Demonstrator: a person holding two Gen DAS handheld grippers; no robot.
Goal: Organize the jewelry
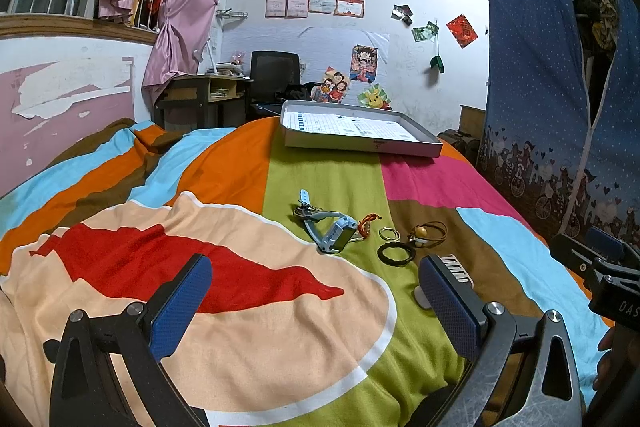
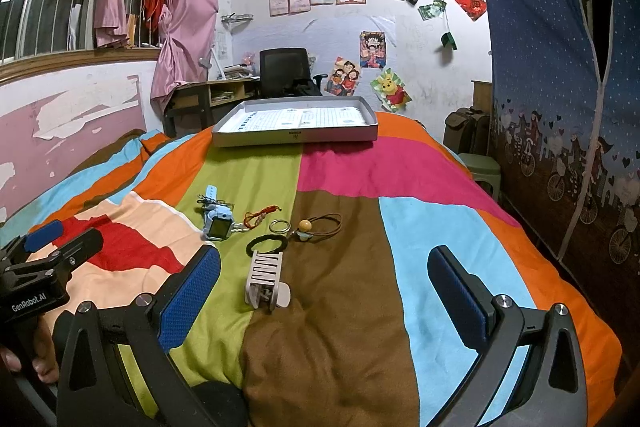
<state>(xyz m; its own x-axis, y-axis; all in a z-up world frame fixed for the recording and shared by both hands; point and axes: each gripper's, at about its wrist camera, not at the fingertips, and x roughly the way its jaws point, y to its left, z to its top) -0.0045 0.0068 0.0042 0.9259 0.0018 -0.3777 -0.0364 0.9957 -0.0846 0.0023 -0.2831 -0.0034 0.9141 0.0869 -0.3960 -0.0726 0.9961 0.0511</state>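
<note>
Jewelry lies on a striped bedspread: a blue watch (image 1: 334, 233) (image 2: 218, 225), a red-orange cord bracelet (image 1: 366, 223) (image 2: 258, 218), metal rings (image 1: 389, 234) (image 2: 280, 225), a black hair tie (image 1: 396, 253) (image 2: 266, 243), a brown cord with a yellow bead (image 1: 426, 231) (image 2: 316, 225), and a white hair claw (image 2: 264, 283), half hidden behind my left finger (image 1: 456, 267). A grey shallow box (image 1: 400, 147) (image 2: 296, 138) sits at the bed's far end. My left gripper (image 1: 316, 291) is open and empty, short of the items. My right gripper (image 2: 324, 287) is open and empty, right of the claw.
A desk (image 2: 224, 91) and black chair (image 2: 284, 67) stand beyond the bed. A blue fabric wardrobe (image 2: 560, 107) runs along the right side, with a green stool (image 2: 480, 167) beside it. The window wall lies on the left.
</note>
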